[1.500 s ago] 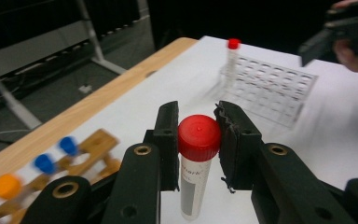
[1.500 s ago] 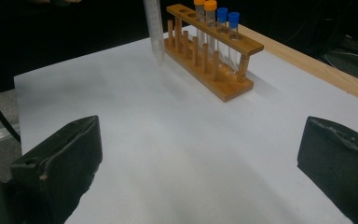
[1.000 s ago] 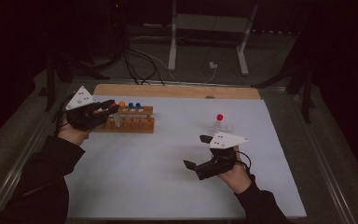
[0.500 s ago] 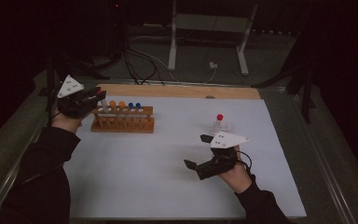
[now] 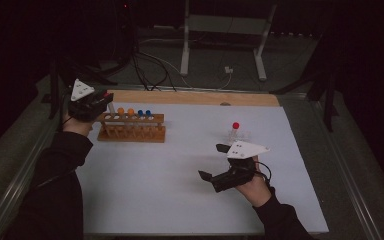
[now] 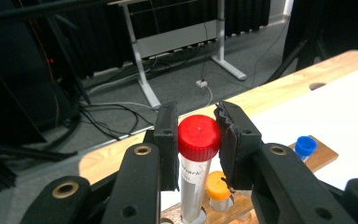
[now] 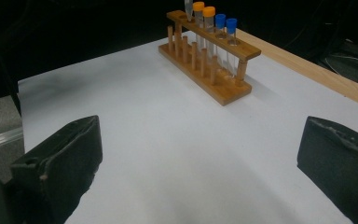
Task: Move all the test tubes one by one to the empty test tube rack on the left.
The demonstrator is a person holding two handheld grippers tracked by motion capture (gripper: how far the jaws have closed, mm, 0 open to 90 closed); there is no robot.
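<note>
Red-capped tube (image 6: 198, 140) sits pinched in the left claw (image 5: 101, 101), its foot at the wooden rack's (image 5: 132, 127) nine o'clock end, forearm stretched toward the counter's (image 5: 155, 185) ten o'clock corner. Right claw (image 5: 215, 162) rests at four o'clock, jaws spread wide, holding nothing.

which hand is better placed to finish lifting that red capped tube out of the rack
Left. The left gripper already has its jaws closed on the red-capped tube, whose lower end sits in the wooden rack. The right gripper hangs open over bare white table, far from the rack.
</note>
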